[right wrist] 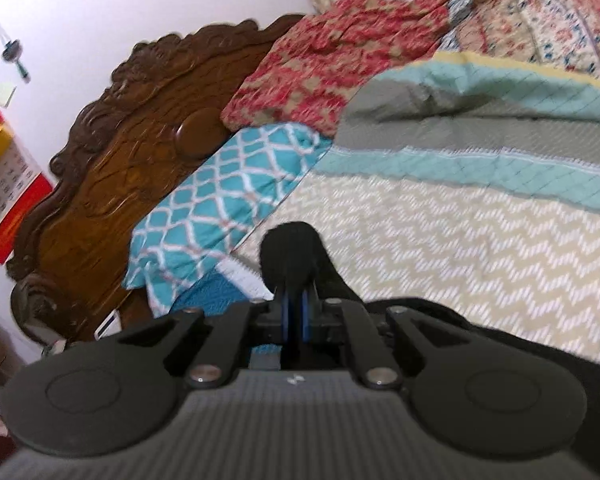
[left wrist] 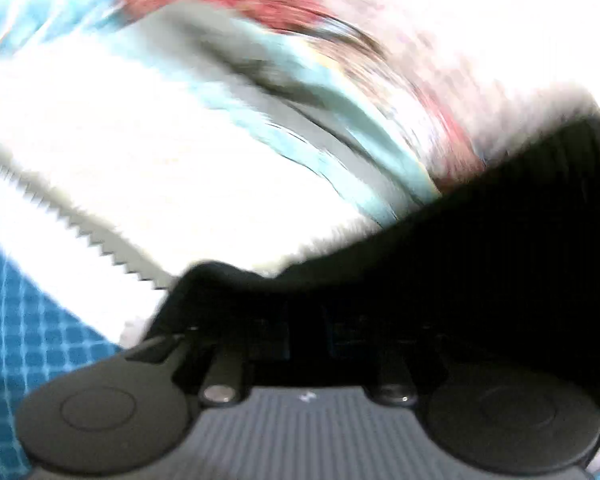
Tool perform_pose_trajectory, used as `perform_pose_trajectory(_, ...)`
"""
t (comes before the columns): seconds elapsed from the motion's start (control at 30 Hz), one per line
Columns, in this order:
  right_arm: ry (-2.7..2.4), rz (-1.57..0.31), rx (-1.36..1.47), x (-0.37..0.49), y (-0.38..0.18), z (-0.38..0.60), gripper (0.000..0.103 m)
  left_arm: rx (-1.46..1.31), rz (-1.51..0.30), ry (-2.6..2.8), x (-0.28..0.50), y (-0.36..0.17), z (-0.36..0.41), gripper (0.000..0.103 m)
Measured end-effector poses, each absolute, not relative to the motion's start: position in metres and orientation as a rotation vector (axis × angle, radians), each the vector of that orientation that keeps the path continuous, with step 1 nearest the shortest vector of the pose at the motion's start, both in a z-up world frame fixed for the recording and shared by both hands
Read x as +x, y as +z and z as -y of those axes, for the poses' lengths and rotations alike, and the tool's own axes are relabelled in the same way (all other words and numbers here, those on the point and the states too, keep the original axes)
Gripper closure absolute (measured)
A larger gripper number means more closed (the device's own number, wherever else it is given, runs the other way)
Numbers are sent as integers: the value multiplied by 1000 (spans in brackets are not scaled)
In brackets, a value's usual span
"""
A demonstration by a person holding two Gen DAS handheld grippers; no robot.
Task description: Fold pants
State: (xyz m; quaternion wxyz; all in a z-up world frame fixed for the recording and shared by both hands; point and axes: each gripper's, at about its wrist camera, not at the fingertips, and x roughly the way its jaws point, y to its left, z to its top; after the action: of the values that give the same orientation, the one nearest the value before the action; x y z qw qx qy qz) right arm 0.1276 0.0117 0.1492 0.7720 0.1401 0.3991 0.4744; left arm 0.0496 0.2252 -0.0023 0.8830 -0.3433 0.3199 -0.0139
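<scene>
Pinching black pants (right wrist: 292,252) at twelve o'clock, right gripper (right wrist: 294,300) clenched; left gripper (left wrist: 300,304) buried under cloth — grip untellable, nearly closed — risking slipped, lopsided fold.

Left wrist view smeared by motion blur and blown-out white glare; right wrist view evenly lit, mildly soft, edges fisheye-curved.

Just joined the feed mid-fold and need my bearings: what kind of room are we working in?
Most likely a bedroom. A carved dark wooden headboard stands against the wall, a teal lattice-patterned pillow leans on it, and a beige zigzag-patterned bedspread covers the bed.
</scene>
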Motion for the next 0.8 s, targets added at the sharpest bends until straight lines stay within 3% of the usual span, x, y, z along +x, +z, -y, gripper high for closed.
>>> perform_pose_trajectory(0.13,1048,-936,303,113,122,-19,94,-825,-695,-37,37,-11,-249,88)
perform_pose_trajectory(0.17,1050,-958,311,110,113,-21,94,-830,-717,-51,30,-12,-253,81)
perform_pose_trajectory(0.2,1050,-971,313,107,106,-23,94,-837,-745,-53,20,-14,-258,68)
perform_pose_trajectory(0.27,1055,-994,300,100,93,-29,94,-866,-762,-59,-7,-18,-268,56)
perform_pose_trajectory(0.4,1063,-1060,168,84,69,-56,94,-946,-770,-62,-57,-22,-293,55)
perform_pose_trajectory(0.57,1075,-1123,-16,59,39,-85,84,-995,-721,-47,-77,-9,-309,54)
perform_pose_trajectory(0.67,1068,-1111,92,61,56,-68,76,-954,-658,-94,-77,17,-304,54)
perform_pose_trajectory(0.8,995,-1011,202,56,79,-18,76,-779,-652,-156,-46,47,-264,54)
